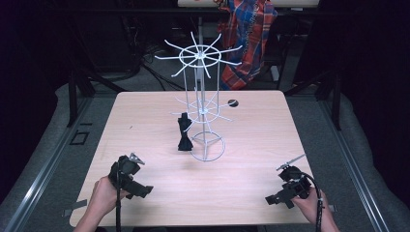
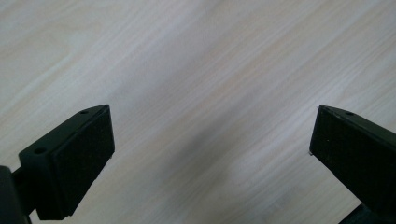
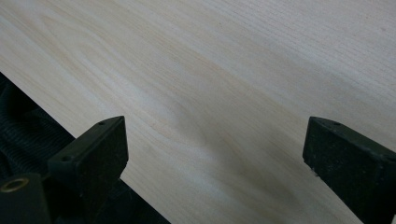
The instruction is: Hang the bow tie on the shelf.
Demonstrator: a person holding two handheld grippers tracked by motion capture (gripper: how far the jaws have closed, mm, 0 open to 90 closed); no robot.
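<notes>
Clearly the thing to reach for is the black bow tie, which hangs from a prong on the lower tier of the white wire rack standing at the middle of the bench. It hangs upright, its long axis vertical, on the rack's left side and a little toward the near edge.

Both grippers sit low at the near edge, well apart from it. The left gripper is at the near left with its jaws spread wide over bare wood — the left gripper view shows nothing between them. The right gripper is at the near right, its jaws equally wide and empty.

From the left gripper the bow tie lies far and slightly right; from the right gripper it lies far and well to the left, with the rack's base ring partly between — so the left one looks nearer and better placed.
</notes>
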